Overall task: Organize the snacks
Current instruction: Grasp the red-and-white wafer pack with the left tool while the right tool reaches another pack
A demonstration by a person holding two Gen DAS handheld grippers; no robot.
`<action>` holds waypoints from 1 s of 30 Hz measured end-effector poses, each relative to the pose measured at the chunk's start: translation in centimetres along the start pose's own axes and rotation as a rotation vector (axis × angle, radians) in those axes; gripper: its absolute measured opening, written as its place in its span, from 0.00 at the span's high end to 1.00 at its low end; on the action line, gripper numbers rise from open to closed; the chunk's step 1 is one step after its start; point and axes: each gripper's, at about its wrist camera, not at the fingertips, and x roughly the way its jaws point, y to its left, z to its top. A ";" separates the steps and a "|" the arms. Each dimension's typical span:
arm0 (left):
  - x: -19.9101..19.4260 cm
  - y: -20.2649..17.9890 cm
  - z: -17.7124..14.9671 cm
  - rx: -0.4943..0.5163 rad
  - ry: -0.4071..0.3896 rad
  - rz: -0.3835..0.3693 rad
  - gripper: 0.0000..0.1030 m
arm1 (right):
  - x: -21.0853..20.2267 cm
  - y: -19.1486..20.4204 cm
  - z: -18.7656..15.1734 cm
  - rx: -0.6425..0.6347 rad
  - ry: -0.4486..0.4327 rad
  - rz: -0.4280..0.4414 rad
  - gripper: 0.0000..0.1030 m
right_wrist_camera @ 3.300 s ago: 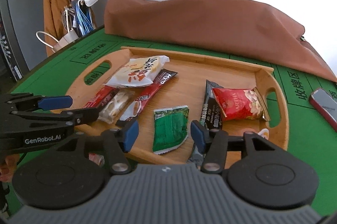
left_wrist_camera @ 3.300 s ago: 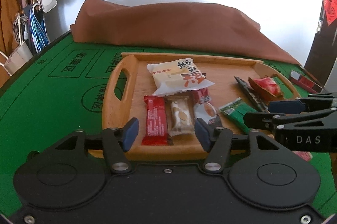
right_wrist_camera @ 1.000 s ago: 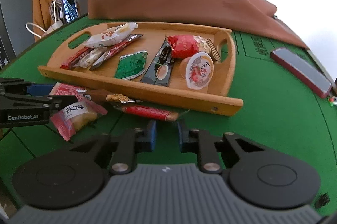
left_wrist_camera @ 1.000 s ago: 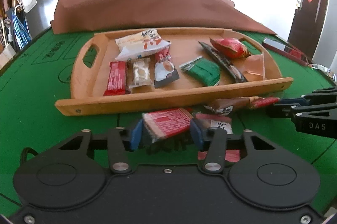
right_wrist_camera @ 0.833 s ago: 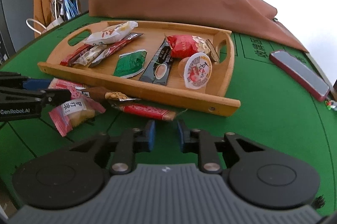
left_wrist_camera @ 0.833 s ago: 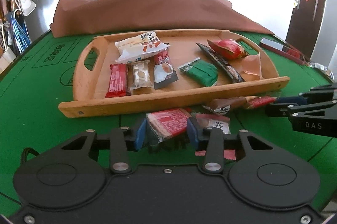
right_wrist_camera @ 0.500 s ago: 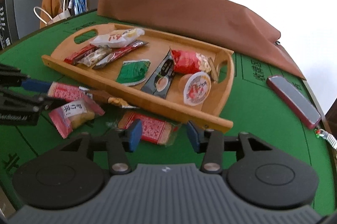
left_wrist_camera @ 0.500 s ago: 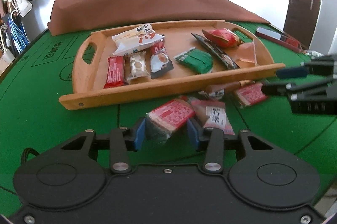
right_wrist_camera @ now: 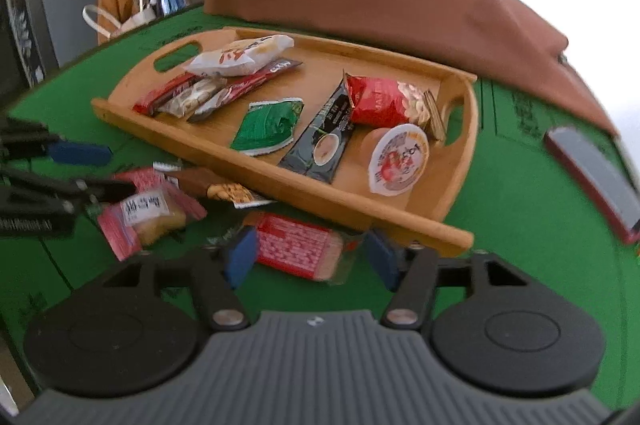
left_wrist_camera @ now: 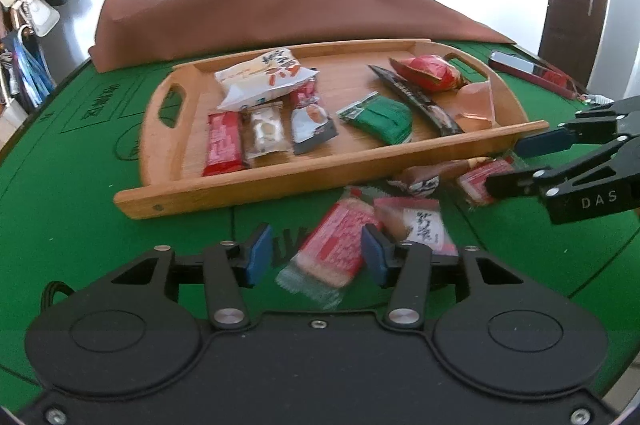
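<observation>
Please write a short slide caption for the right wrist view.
Right gripper, jaws opening, around a red snack on green table beside the snack tray.

Two low, close fisheye views, angled down across green table [left_wrist_camera: 80, 225] toward wooden tray [left_wrist_camera: 280, 177] and back wall: left wrist from tray's left, right wrist from its right. Shared: tray [right_wrist_camera: 400, 221], loose wrappers before it.

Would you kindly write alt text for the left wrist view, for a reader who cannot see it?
The left gripper, jaws opening, straddles a red wafer pack lying on a green table, beside a pink snack pack. Behind them sits a wooden tray holding assorted snacks. The right gripper reaches in from the right edge, near another red pack.
</observation>
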 end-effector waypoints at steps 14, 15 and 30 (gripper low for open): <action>1.2 -1.4 0.1 0.005 0.033 -0.045 0.49 | 1.5 2.2 -0.3 0.021 0.000 -0.041 0.12; 0.9 -1.5 0.0 0.010 0.037 -0.058 0.52 | 1.4 2.2 -0.5 0.022 0.001 -0.038 0.12; 0.1 -1.8 -0.2 -0.057 0.025 -0.056 0.70 | 0.6 3.3 -1.0 0.014 -0.007 -0.031 0.30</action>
